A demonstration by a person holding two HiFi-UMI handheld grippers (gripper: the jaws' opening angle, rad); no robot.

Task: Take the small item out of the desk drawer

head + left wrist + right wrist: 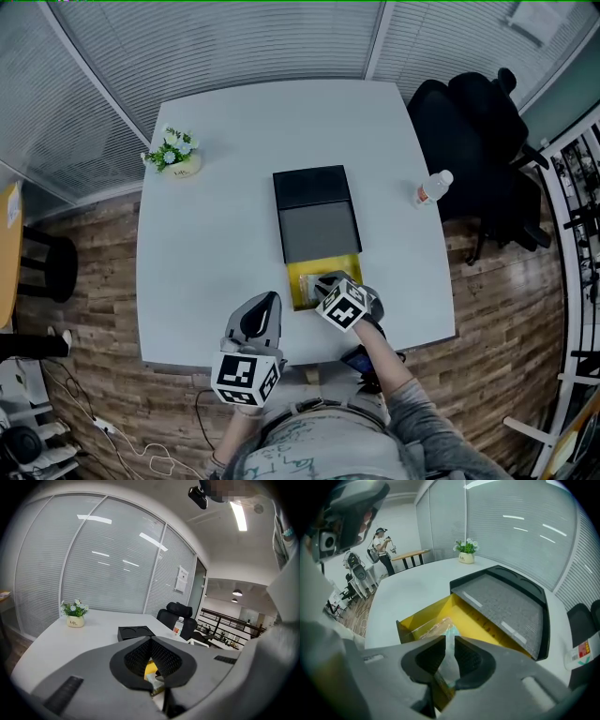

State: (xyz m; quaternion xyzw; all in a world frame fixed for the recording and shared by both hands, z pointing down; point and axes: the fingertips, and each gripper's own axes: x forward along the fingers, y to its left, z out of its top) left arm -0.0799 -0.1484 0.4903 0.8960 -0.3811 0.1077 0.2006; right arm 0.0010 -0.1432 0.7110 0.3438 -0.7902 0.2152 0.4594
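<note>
**Head view:** left gripper [265,305] hovers over the near edge of the tabletop [206,244], and right gripper [326,284] reaches into the open yellow drawer [302,281].
**Left gripper view:** jaws clenched, tips touching, nothing between them.
**Right gripper view:** jaws grasp a clear packet [440,629] at the drawer's near end.

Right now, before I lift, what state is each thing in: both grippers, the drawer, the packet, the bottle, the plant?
Drawer: pulled open, yellow inside showing.
Right gripper: shut on packet, over the drawer.
Packet: clamped at its near end, far end down in the drawer.
Left gripper: shut, empty.
Water bottle: upright, capped.
Flower pot: upright.
</note>
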